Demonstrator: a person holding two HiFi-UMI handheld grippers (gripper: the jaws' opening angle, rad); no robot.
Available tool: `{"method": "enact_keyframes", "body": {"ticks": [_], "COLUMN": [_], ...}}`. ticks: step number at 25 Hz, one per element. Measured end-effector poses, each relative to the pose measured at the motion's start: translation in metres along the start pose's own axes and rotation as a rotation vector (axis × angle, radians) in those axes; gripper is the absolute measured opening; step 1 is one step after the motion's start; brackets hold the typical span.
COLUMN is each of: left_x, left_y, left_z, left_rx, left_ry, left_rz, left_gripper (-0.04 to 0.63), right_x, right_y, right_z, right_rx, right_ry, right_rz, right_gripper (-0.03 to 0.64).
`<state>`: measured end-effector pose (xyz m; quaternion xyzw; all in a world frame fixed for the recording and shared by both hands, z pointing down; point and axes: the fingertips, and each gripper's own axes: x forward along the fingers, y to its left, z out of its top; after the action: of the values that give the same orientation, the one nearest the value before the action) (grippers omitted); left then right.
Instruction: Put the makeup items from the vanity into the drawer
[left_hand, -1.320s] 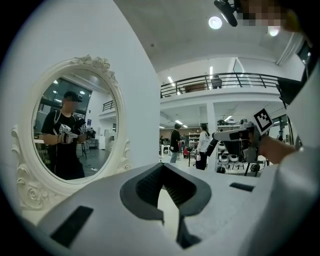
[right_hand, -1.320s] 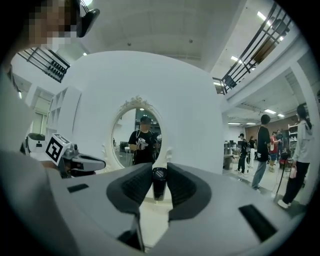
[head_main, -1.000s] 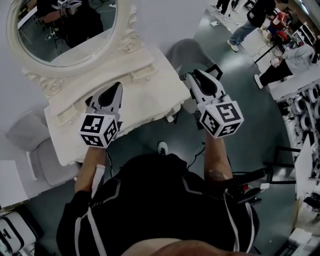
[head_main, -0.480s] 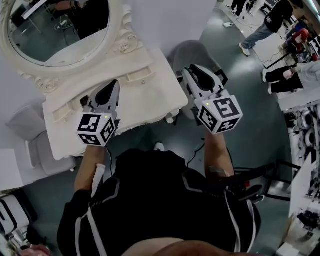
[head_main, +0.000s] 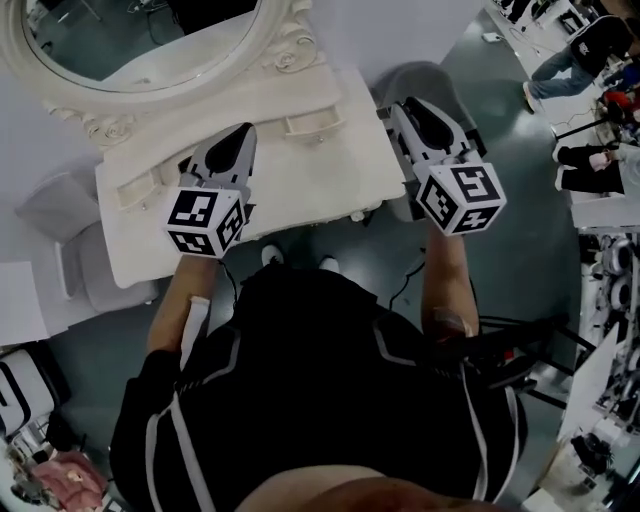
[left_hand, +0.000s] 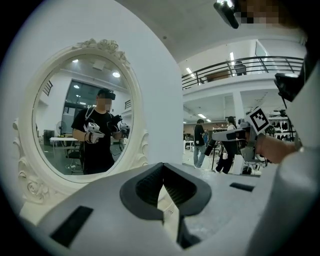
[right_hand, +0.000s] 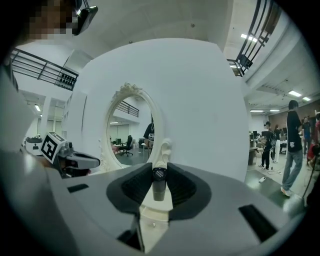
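The white vanity (head_main: 300, 170) with its oval mirror (head_main: 130, 40) stands in front of me. My left gripper (head_main: 243, 135) hovers over the left middle of the vanity top, and in the left gripper view its jaws (left_hand: 162, 172) are shut with nothing between them. My right gripper (head_main: 395, 108) hangs just off the vanity's right end. In the right gripper view it (right_hand: 159, 172) is shut on a small dark makeup tube (right_hand: 159, 186) that stands upright between the pads. The head view does not show the tube. I see no loose makeup items on the vanity top.
Small drawers (head_main: 300, 125) sit along the back of the vanity top. A grey chair (head_main: 430, 80) stands behind the right gripper and another grey seat (head_main: 70, 260) at the vanity's left end. People (head_main: 575, 55) move at the far right.
The head view has swung, so the vanity sits further right in the picture. Both grippers keep nearly the same places relative to the vanity, a little further forward.
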<state>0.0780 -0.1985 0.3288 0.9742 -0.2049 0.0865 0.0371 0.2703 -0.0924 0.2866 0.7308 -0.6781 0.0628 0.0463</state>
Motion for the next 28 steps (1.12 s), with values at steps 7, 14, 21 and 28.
{"method": "enact_keyframes", "body": {"ticks": [7,14,21,28], "left_x": [0.008,0.028,0.041,0.055], "left_y": [0.044,0.059,0.062,0.056], "left_z": [-0.028,-0.051,-0.076,-0.098], "left_rx": [-0.027,-0.038,-0.069,-0.135], "left_ry": [0.04,0.065,0.107,0.124], "left_rz": [-0.045,-0.062,0.004,0.103], "left_gripper": [0.003,0.003,0.003,0.004], "right_x": [0.054,0.097,0.138,0.171], "right_y": [0.022,0.029,0.029,0.033], "right_z": [-0.027,-0.053,-0.088,-0.136], "right_rx": [0.017,-0.003,-0.017,-0.058], "right_ry": [0.076,0.114,0.191,0.262], "right_rz": [-0.013,0.023,0.137,0.298], "right_gripper": [0.097,0.098,0.098,0.098]}}
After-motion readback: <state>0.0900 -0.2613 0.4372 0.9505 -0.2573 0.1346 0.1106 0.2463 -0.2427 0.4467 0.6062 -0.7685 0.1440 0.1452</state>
